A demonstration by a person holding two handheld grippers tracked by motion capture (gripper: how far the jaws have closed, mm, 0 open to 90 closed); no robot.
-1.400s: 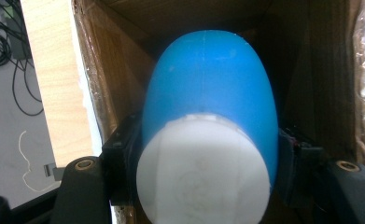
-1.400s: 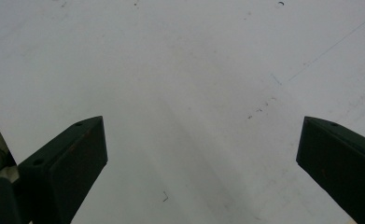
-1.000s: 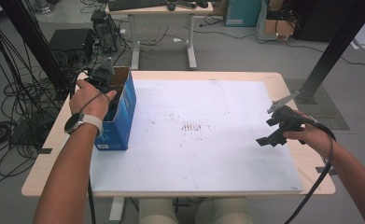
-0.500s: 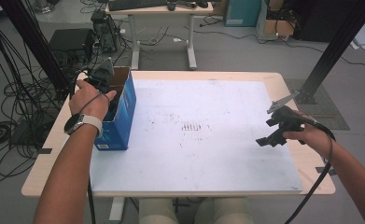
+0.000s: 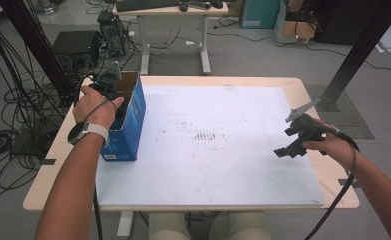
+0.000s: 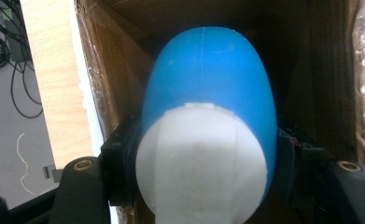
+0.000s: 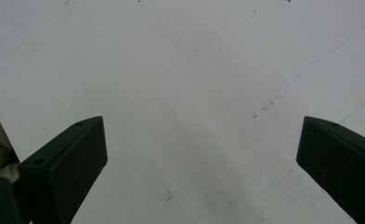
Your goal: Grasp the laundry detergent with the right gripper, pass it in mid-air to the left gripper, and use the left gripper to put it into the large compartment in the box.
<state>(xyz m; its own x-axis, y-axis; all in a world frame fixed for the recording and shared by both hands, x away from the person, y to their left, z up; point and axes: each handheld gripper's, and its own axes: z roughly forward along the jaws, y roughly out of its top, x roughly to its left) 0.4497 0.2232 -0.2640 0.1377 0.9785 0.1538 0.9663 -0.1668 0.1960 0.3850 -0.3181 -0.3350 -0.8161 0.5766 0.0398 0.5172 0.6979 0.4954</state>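
both jaws of the left gripper (image 6: 203, 186) pinch a blue-and-white egg (image 6: 208, 121) (inside the box (image 5: 133, 120)); right gripper (image 7: 203, 163) spread wide.

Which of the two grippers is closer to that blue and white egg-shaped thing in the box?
The left gripper: its jaws clamp the blue and white egg-shaped thing inside the cardboard box. The right gripper hangs open far across the table.

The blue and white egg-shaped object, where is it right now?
In the left gripper view, the blue and white egg-shaped object sits clamped between the left gripper jaws, inside the open blue cardboard box at the table's left edge.
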